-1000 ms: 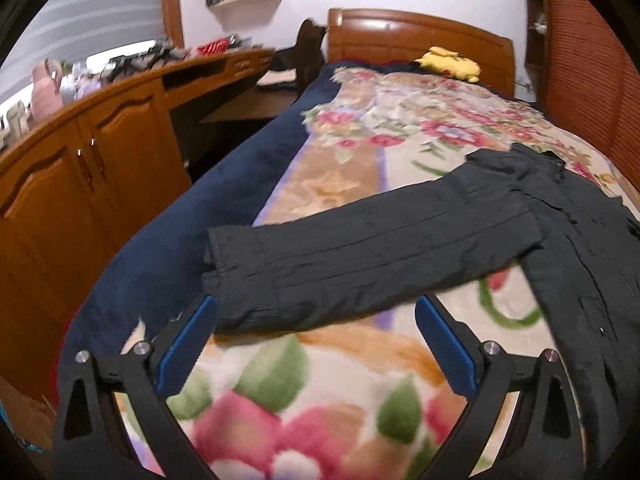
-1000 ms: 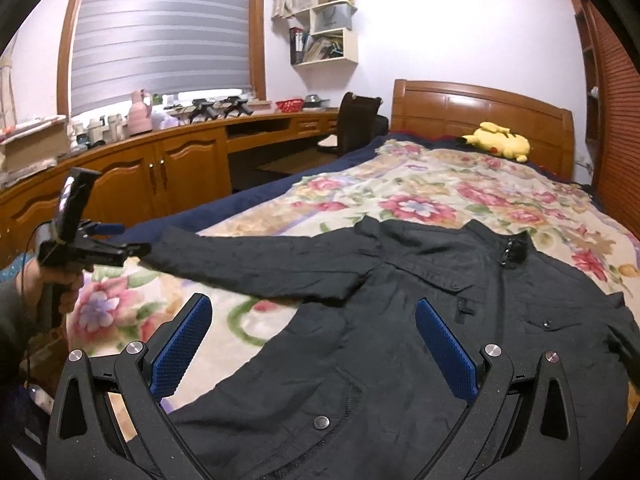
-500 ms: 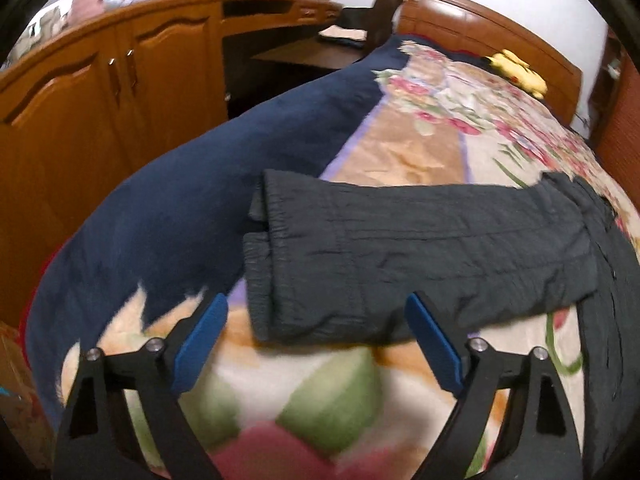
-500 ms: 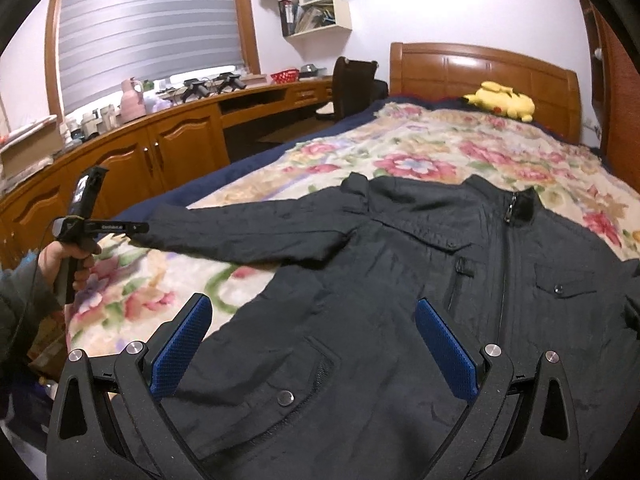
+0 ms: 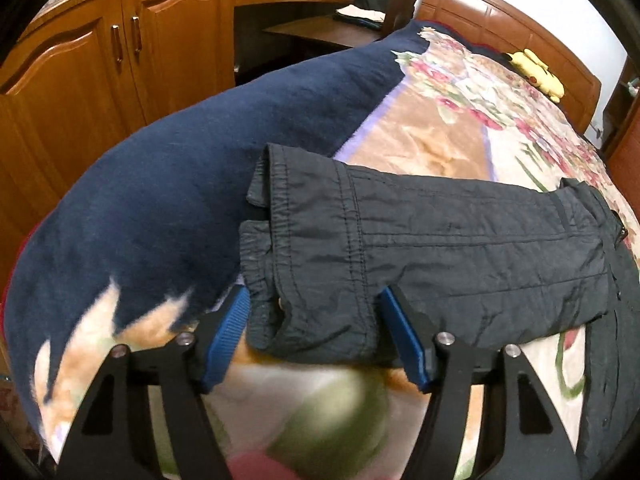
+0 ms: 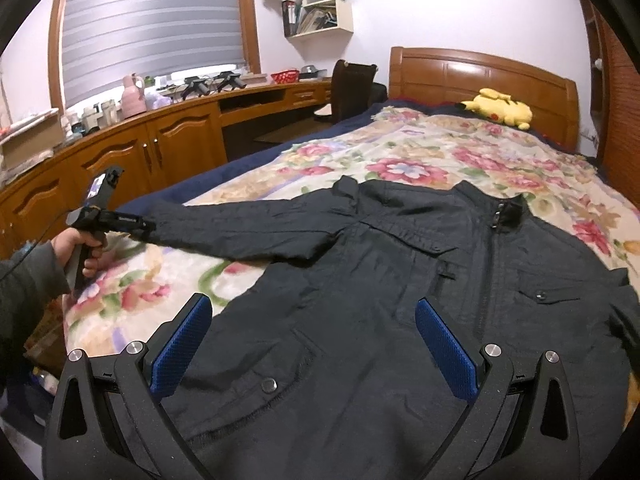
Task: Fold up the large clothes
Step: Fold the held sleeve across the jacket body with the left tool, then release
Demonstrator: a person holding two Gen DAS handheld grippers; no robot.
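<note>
A large black jacket (image 6: 400,288) lies face up on the floral bedspread, zipper shut, one sleeve (image 5: 440,240) stretched out to the left. My left gripper (image 5: 316,336) is open with the sleeve's cuff (image 5: 304,300) between its blue pads, the jaws partly narrowed around it. It also shows in the right wrist view (image 6: 140,226) at the cuff end. My right gripper (image 6: 312,344) is open and empty, hovering over the jacket's lower front near a pocket button (image 6: 269,385).
The bed's wooden headboard (image 6: 480,76) has a yellow plush toy (image 6: 500,110) in front of it. A navy blanket (image 5: 180,184) hangs over the bed's left side. Wooden cabinets (image 5: 100,60), a desk and a chair (image 6: 352,84) stand to the left.
My left gripper has moved forward onto the sleeve cuff, which now sits between its narrowing jaws. My right gripper has dipped slightly over the jacket's hem and stayed open.
</note>
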